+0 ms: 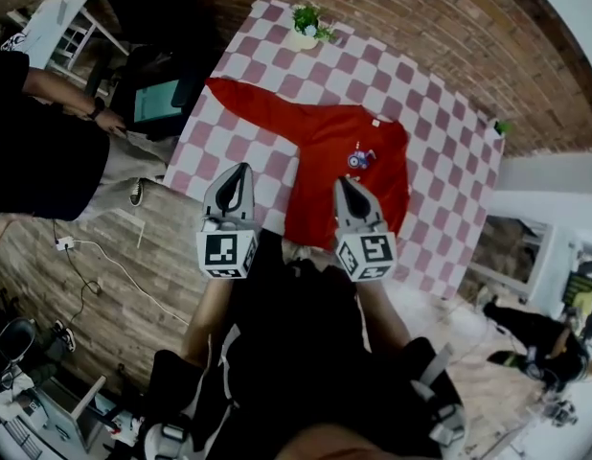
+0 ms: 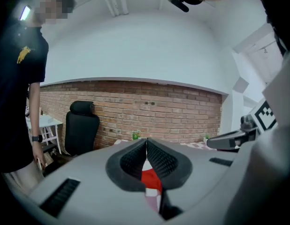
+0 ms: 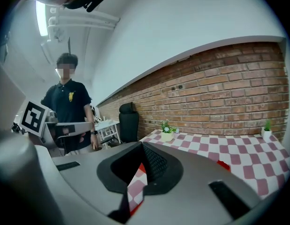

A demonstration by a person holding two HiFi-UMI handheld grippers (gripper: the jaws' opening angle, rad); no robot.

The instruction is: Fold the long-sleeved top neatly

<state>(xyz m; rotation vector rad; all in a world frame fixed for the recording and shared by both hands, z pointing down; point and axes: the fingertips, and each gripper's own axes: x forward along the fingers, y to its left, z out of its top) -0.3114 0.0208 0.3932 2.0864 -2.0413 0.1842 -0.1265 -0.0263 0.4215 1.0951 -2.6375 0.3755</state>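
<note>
Top (image 1: 344, 175): lies flat on counter (image 1: 449, 161), sleeve out.
Left gripper (image 1: 240, 171), right gripper (image 1: 347, 184): hover at near edge, fingers (image 2: 164, 161) closed, holding nothing.

No word, brand or number can be read in any view. The left tool (image 1: 243, 169) and the right tool (image 1: 347, 183) each carry a cube with black-and-white square markers (image 1: 227, 252), which are patterns and not letters. The long-sleeved top (image 1: 325, 175) on the checked bench (image 1: 258, 65) bears a small blue-and-red print (image 1: 360, 158) on the chest and a white tag (image 1: 375, 121) at the neck. Both are too small to read. A person's black shirt (image 3: 78, 106) shows a small yellow emblem (image 3: 70, 95) with no legible lettering.
</note>
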